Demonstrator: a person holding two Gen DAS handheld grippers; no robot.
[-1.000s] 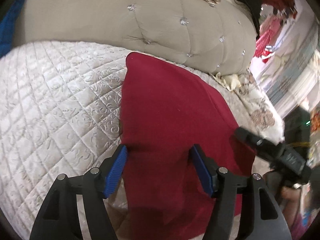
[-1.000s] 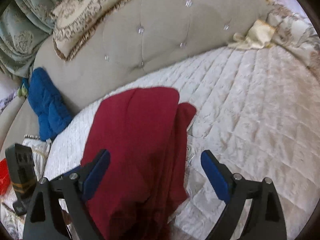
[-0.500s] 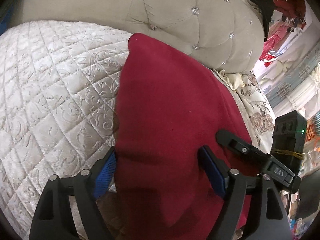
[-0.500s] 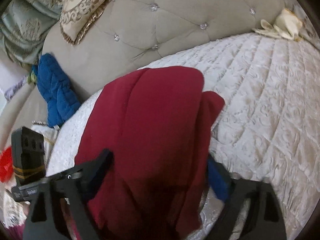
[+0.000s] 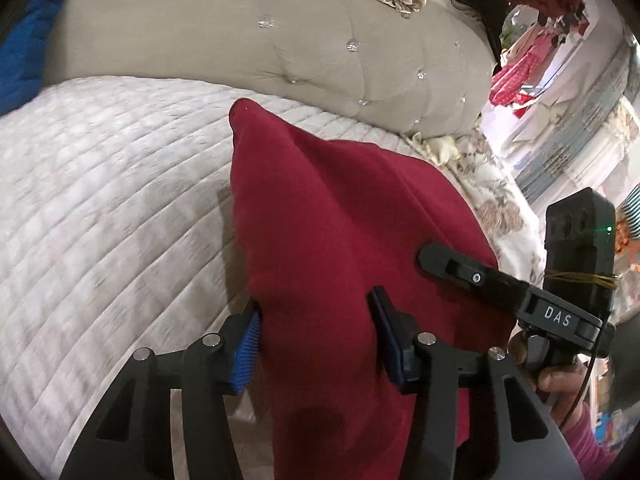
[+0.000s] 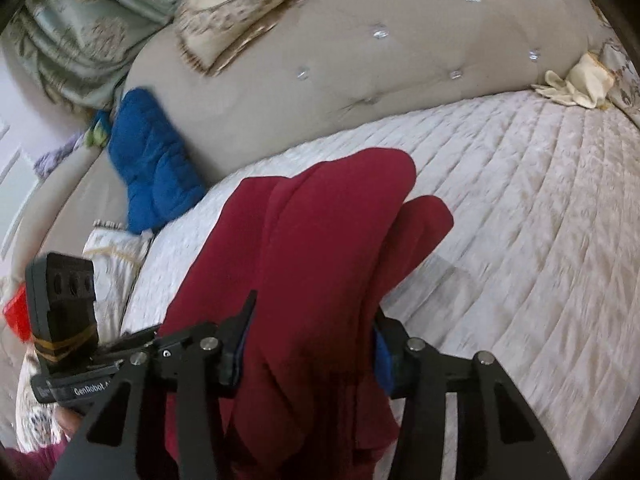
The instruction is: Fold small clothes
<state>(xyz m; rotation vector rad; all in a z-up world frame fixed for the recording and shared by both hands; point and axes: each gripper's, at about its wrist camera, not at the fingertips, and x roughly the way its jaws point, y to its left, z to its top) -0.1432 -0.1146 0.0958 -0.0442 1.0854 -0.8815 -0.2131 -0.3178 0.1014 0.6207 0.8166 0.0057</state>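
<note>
Red garment now clamped by both left gripper and right gripper (previously spread wide).

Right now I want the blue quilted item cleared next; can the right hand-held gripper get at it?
Probably not yet: the right hand-held gripper is full of red garment, which also drapes across its path to the blue quilted item by the tufted headboard.

Black jaws, blue pads, silver screws, pink sleeve
</note>
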